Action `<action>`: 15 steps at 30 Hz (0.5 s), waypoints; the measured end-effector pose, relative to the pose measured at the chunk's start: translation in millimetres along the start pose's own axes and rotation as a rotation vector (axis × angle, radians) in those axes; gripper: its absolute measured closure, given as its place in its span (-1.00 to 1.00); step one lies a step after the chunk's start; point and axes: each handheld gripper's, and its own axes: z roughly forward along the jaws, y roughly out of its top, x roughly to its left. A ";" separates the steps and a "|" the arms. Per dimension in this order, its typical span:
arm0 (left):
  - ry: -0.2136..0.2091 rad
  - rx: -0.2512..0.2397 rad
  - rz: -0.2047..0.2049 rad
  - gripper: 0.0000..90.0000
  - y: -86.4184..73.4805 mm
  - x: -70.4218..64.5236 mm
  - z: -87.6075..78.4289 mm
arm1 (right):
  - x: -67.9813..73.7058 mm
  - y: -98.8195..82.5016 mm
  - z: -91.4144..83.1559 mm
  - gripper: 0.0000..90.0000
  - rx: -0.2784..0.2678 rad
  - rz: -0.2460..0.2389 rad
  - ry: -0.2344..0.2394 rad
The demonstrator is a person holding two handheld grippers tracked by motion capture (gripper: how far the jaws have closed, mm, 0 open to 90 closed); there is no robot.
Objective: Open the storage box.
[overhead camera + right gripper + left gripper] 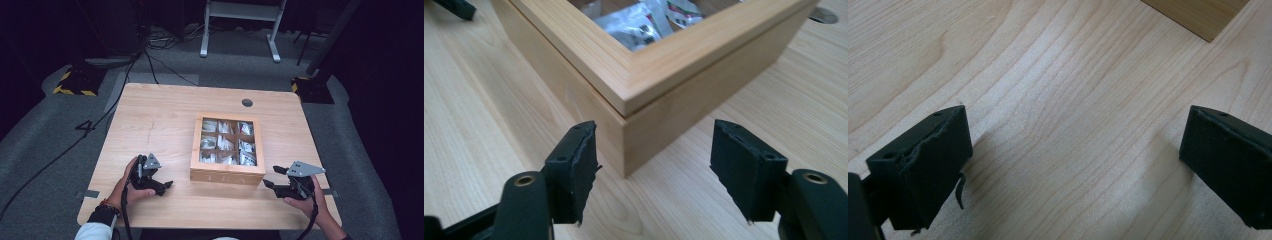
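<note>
Wooden tea box (pixel 227 172): square, light-wood, lid shut with a glass window showing nine compartments of pale sachets (pixel 226 144), "TEA" lettered on its near wall, standing flat on the table (pixel 150 120), right of centre, nearer the front edge.

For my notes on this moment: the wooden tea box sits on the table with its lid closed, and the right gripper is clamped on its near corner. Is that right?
Not quite. The right gripper is not clamped: in the right gripper view its jaws stand open, apart from the corner of the wooden tea box. The box does sit on the table with its lid closed.
</note>
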 end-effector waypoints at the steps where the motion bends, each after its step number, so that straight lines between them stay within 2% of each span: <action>1: 0.000 0.000 0.000 -0.98 0.0 0.0 0.0 | 1.3 1.3 1.3 -0.20 0.003 -0.007 -0.001; 6: 0.000 -0.002 0.000 -0.98 -0.1 -0.1 0.1 | 5.4 6.1 9.0 -0.16 0.030 -0.015 -0.017; 12: 0.000 -0.001 0.000 -0.98 -0.1 0.0 -0.1 | 3.7 10.4 12.6 -0.14 0.016 0.005 -0.019; 15: 0.000 0.000 0.000 -0.98 -0.1 0.0 -0.1 | 1.0 11.8 15.2 -0.19 0.017 0.003 -0.017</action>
